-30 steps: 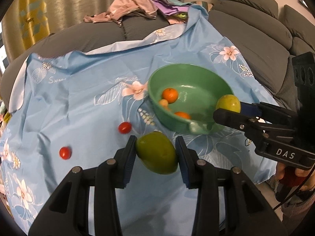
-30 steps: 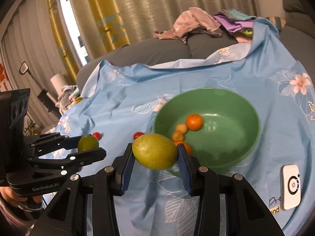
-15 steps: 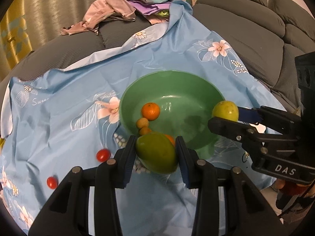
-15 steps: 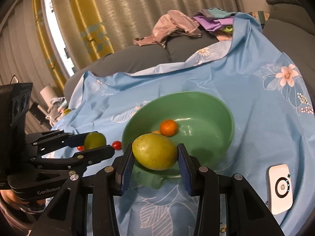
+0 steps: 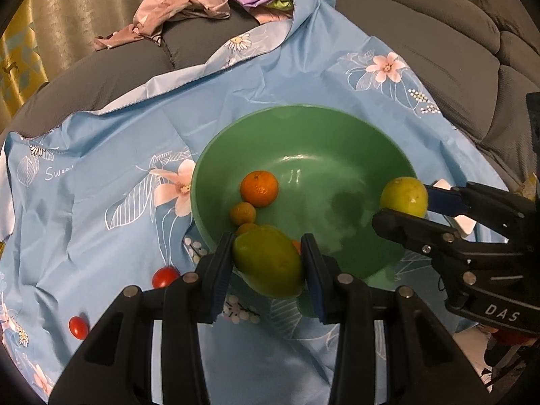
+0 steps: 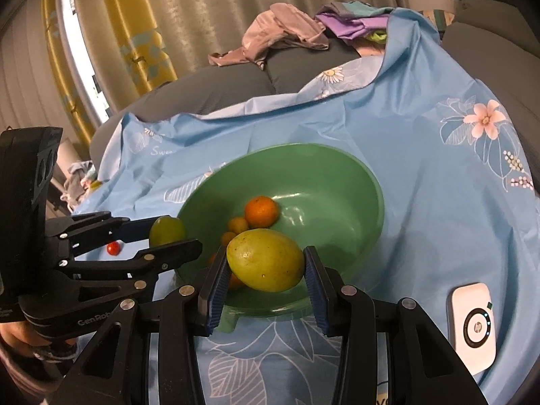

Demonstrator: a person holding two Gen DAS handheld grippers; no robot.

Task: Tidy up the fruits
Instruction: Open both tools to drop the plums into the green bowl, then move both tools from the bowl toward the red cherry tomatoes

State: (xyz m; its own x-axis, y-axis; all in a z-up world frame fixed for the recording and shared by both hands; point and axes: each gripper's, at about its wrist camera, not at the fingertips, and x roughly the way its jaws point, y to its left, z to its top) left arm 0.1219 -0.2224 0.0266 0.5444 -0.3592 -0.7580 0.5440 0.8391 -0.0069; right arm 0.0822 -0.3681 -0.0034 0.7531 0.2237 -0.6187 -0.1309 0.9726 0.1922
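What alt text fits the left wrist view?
The left tool grips a green fruit at the near rim of a green bowl holding oranges. The right tool holds a yellow-green fruit; two tomatoes lie on the blue cloth.

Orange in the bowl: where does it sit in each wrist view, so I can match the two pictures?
Left wrist: the orange lies centre-left, on the bowl's left inner slope.
Right wrist: the orange lies at centre, just above the held yellow-green fruit.
Shared landmark: the green bowl.
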